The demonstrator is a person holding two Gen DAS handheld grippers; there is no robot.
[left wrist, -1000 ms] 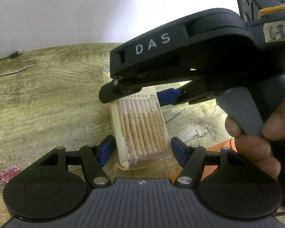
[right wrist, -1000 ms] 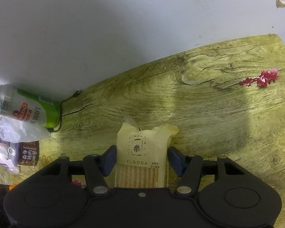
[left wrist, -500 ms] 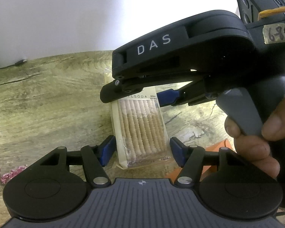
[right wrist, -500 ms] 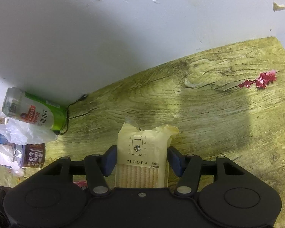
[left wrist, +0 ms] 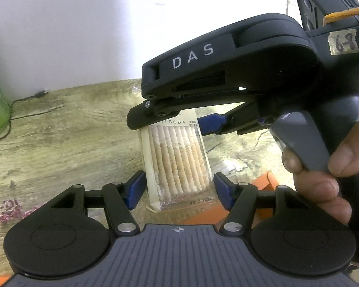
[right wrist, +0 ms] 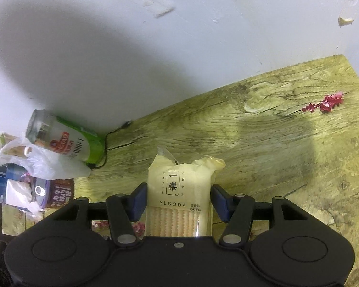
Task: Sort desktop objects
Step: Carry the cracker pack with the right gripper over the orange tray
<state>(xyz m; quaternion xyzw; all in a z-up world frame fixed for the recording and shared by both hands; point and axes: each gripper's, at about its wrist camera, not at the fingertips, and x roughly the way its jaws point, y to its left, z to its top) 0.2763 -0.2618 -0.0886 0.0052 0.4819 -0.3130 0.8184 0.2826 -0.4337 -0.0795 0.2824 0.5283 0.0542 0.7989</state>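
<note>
- We read "YLSODA" on the cracker pack [right wrist: 178, 198], with a boxed character above it and small print we can't make out.
- Green can [right wrist: 67, 141] at far left by the wall: "DRAFT" is legible, the brand name only partly. Brown can [right wrist: 56, 195] nearer has writing too blurred to read.
- In the left wrist view the other gripper body reads "DAS", with a taped tag "68".
- Right gripper [right wrist: 178, 202]: jaws partly spread, both blue pads against the pack's sides at its label end, so it is pinching the pack.
- Left gripper [left wrist: 179, 187]: jaws partly spread, straddling the pack's other end; left pad looks close or touching, right pad shows a slim gap. We can't tell if it grips.
- A hand [left wrist: 323, 179] wraps the right gripper's handle.
- Pack sits over the wooden table [right wrist: 287, 148], mid-scene, between the two grippers; long axis runs near to far, label end toward the wall.
- Red sprig [right wrist: 324, 104] lies well apart at far right.
- White plastic bag [right wrist: 43, 165] touches the green can.
</note>
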